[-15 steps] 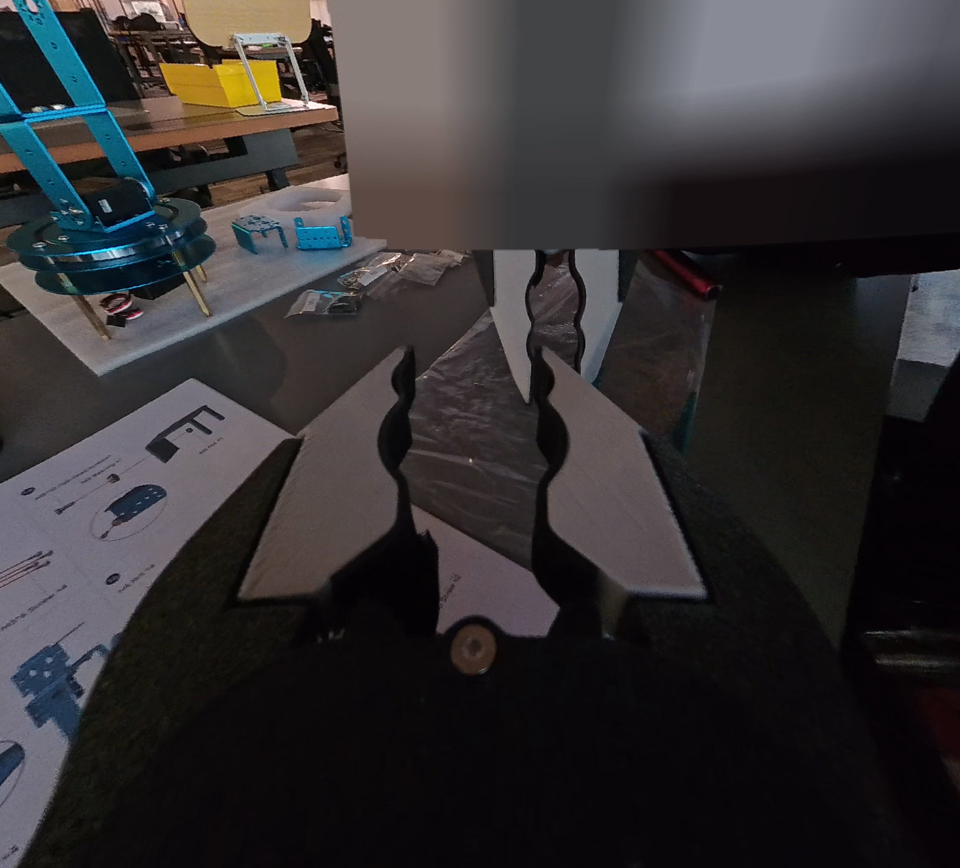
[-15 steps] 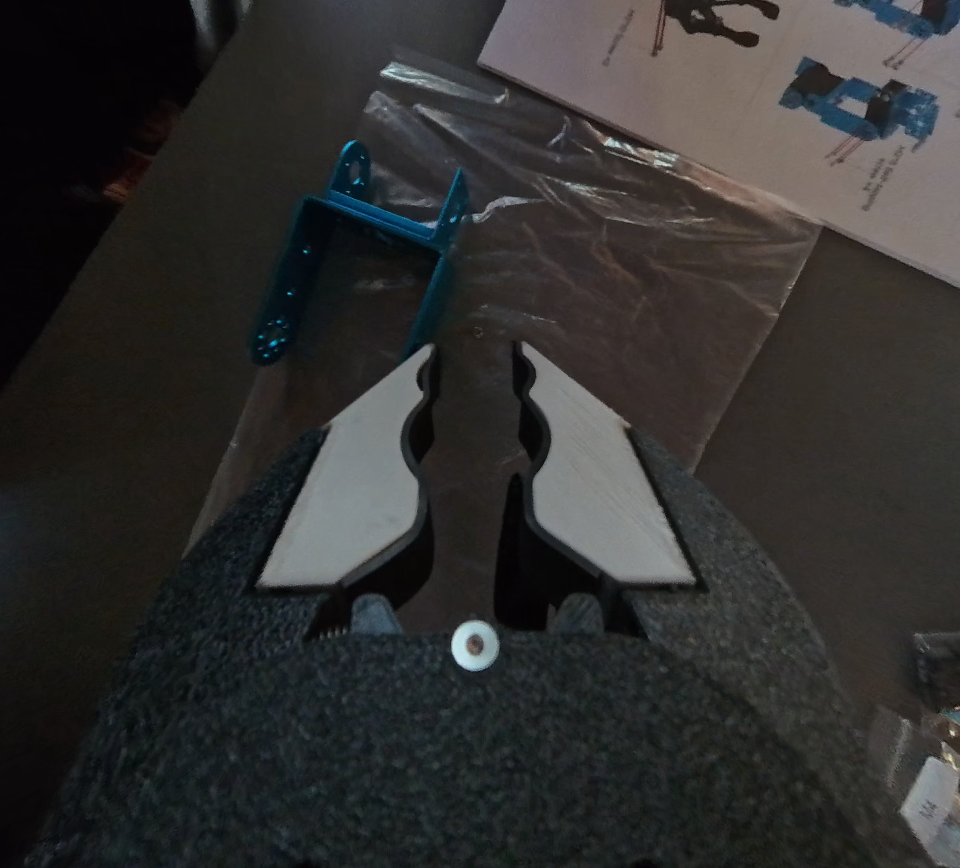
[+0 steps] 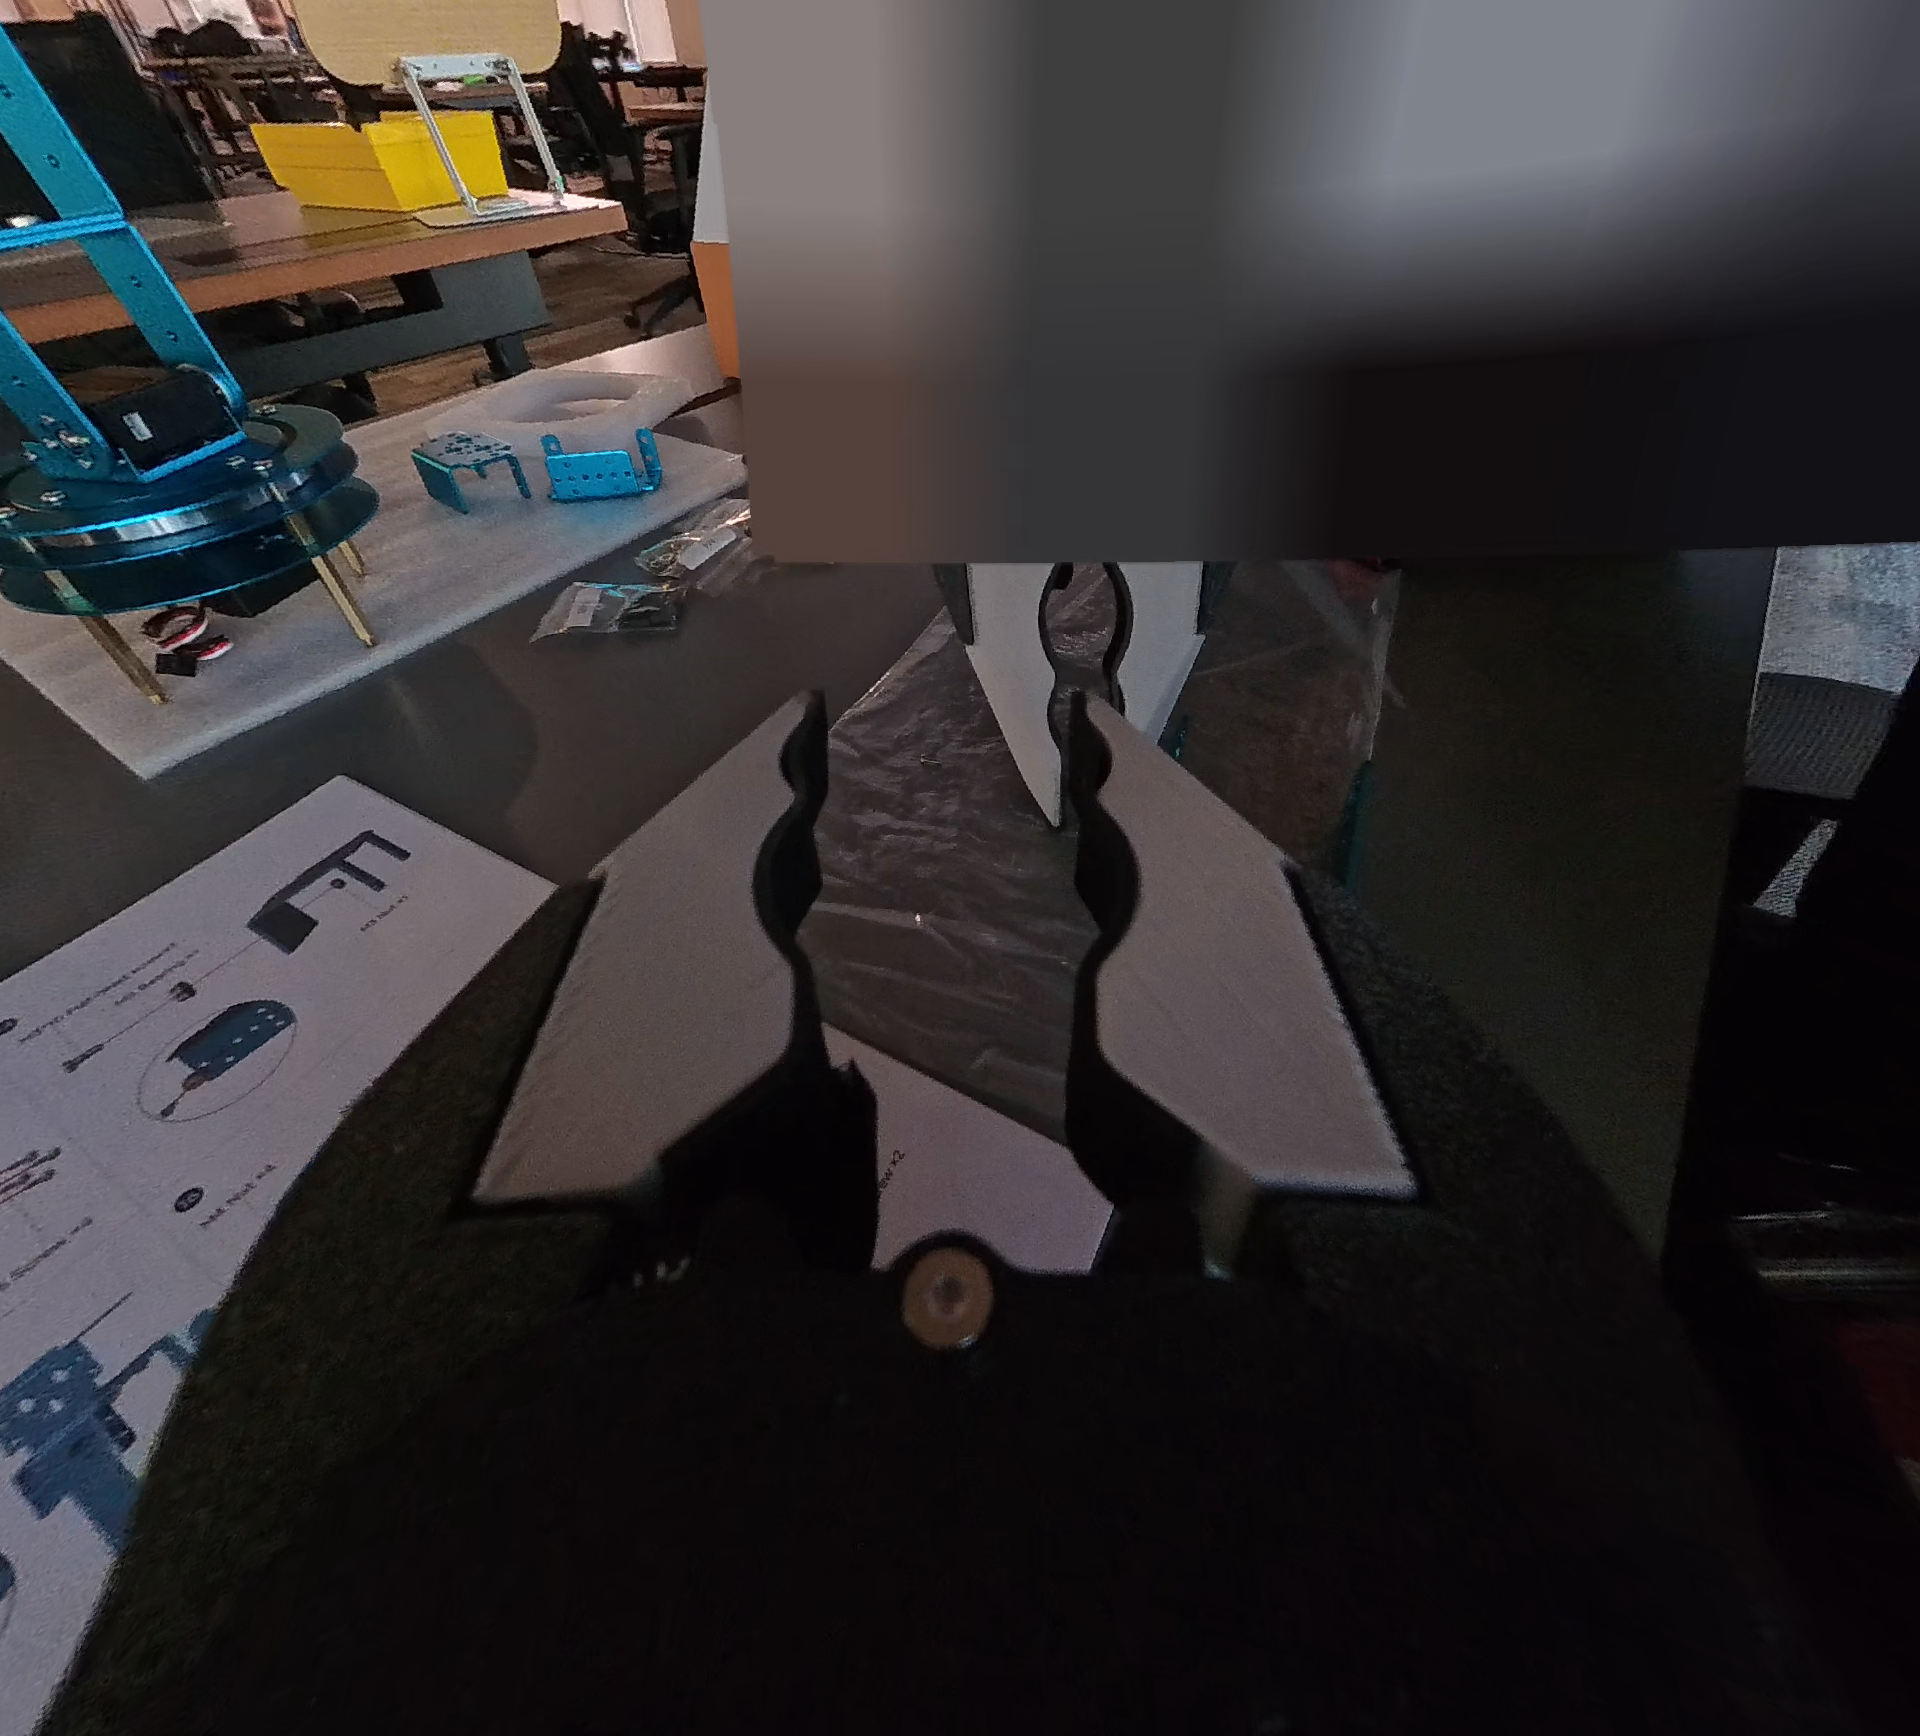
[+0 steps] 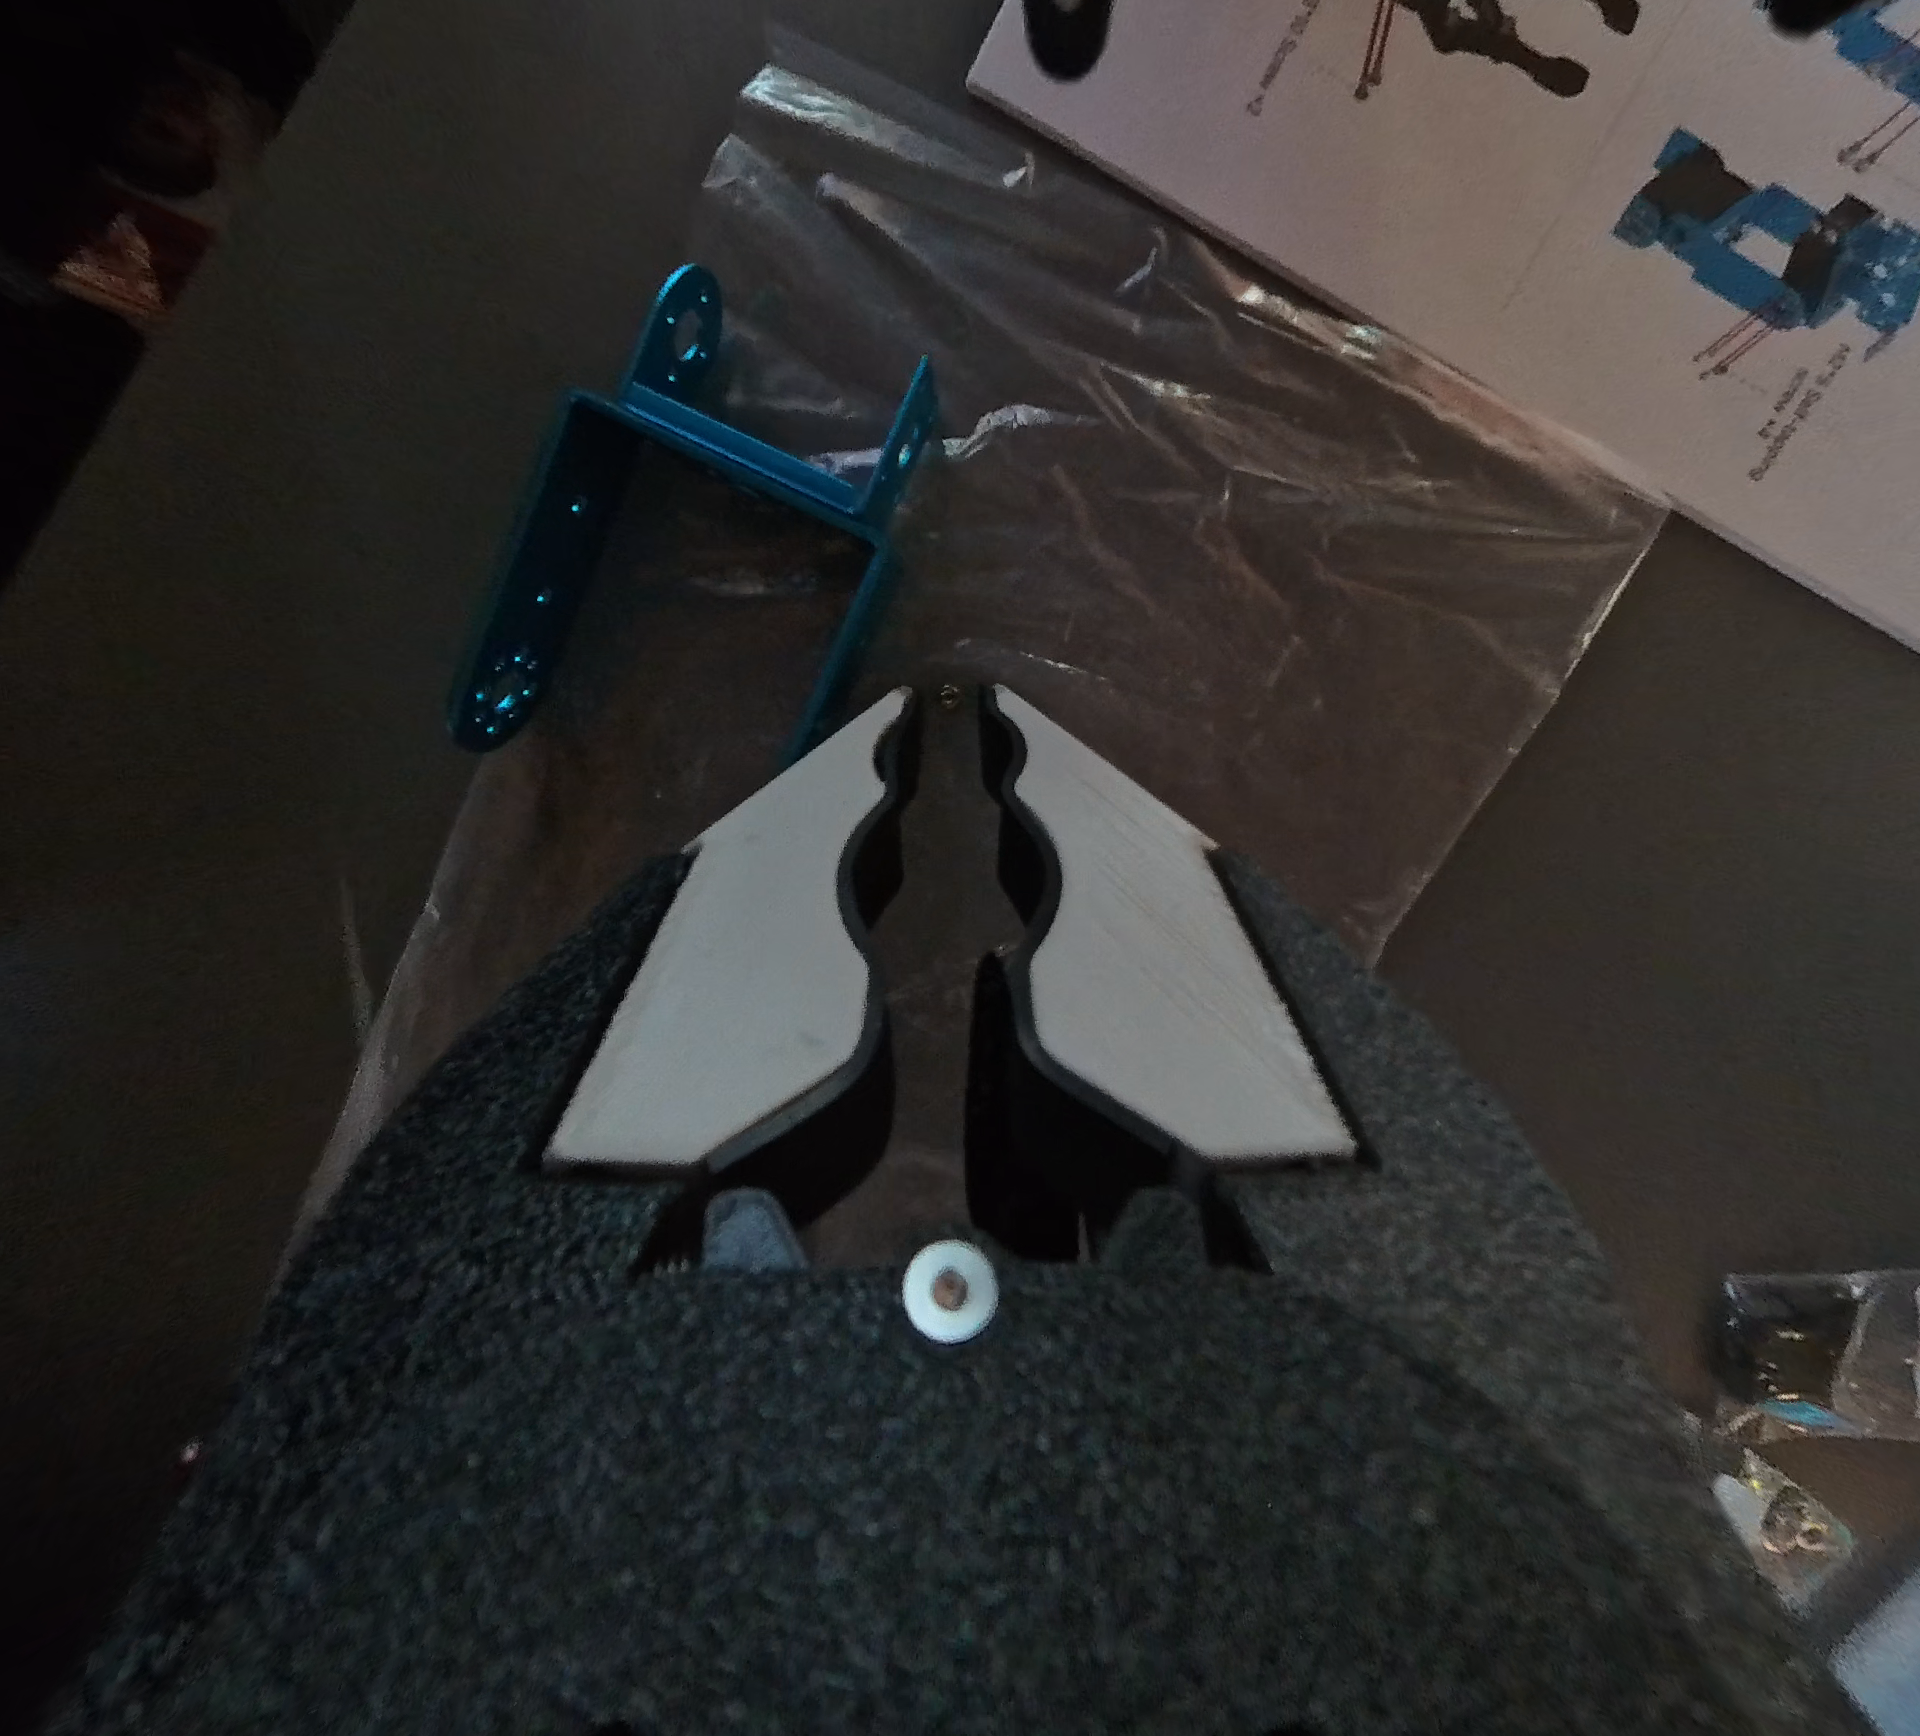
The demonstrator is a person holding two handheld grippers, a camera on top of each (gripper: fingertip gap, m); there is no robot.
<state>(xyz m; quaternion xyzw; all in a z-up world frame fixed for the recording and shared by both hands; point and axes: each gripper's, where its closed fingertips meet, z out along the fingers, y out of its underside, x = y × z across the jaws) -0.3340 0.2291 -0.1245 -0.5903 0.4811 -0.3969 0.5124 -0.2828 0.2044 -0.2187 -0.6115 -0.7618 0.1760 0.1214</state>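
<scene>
My right gripper point(image 4: 948, 699) points down at a clear plastic bag point(image 4: 1195, 491) on the dark table. Its jaws stand a narrow gap apart, with a tiny screw point(image 4: 945, 697) on the bag just at the tips. A blue U-shaped metal bracket point(image 4: 675, 523) lies just left of the tips, partly on the bag. My left gripper point(image 3: 948, 720) is open and empty, hovering over the near edge of the same bag point(image 3: 935, 855). The right gripper point(image 3: 1060, 699) shows just beyond it, tips down on the bag.
A printed instruction sheet point(image 3: 208, 1011) lies at left, and shows in the right wrist view point(image 4: 1558, 180). A white foam pad point(image 3: 436, 585) holds a blue arm assembly point(image 3: 156, 491) and two blue brackets point(image 3: 468, 471). Small hardware bags point(image 4: 1808, 1374) lie nearby. The table edge runs along the right. About 11 cm separates my left fingertips from my right.
My right gripper's jaws have narrowed around the tiny screw, and it has lowered closer to the bag. My left gripper has hardly moved.
</scene>
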